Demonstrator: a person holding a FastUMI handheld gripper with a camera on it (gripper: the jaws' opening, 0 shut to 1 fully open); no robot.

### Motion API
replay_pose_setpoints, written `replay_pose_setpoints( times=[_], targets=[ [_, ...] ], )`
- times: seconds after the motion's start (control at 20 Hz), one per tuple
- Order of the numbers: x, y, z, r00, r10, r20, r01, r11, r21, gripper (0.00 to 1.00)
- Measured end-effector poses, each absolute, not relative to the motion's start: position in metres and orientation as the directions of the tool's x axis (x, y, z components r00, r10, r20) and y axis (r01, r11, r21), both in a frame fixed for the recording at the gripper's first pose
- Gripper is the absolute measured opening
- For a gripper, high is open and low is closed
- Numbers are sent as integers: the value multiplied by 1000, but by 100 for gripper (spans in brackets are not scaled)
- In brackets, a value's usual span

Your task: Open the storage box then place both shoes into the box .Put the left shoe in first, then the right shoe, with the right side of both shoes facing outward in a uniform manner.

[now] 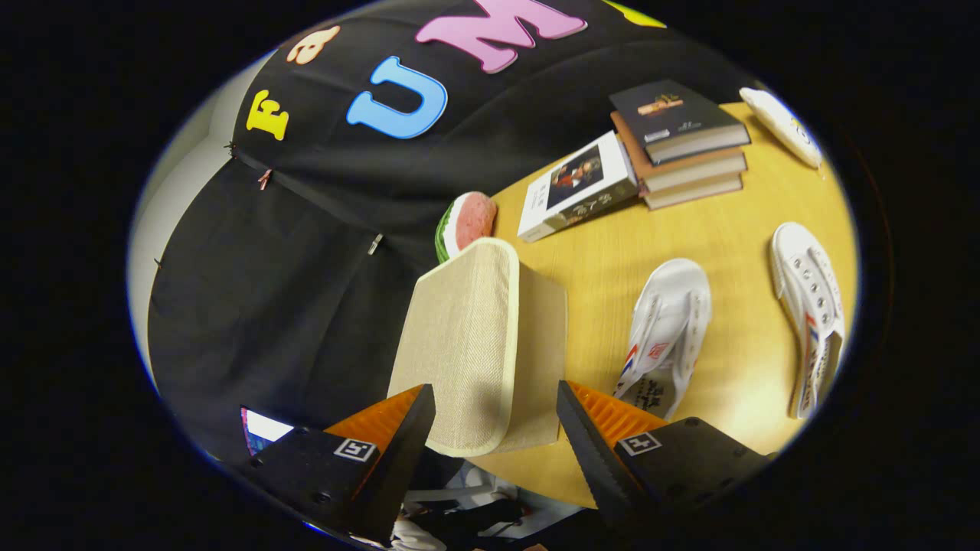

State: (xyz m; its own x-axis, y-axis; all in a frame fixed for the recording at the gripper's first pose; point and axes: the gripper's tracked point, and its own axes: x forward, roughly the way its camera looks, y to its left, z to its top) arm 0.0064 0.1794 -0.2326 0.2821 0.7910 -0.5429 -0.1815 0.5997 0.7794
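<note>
Two shoes (pixel 664 337) lengthwise beyond hand-held gripper (pixel 496 428)

Box (pixel 475 344) between claw (pixel 496 417) fingers; shoes (pixel 664 337) right; books (pixel 681 145) beyond.

The box (pixel 475 344) hides part of the watermelon slice (pixel 467 223) behind it. The books' (pixel 677 145) cover print is too small to read. Beyond the books, a white object (pixel 781 126) is unidentifiable.
</note>
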Motion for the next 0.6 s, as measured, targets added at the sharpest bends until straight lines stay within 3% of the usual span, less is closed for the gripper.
replay_pose_setpoints(
  times=[0.25,0.55,0.6],
  targets=[
    [-8,216,-254,124,882,-455,-126,469,874,98],
    [-5,241,-264,47,928,-369,31,368,929,96],
    [-2,241,-267,51,927,-371,39,369,929,88]
  ],
)
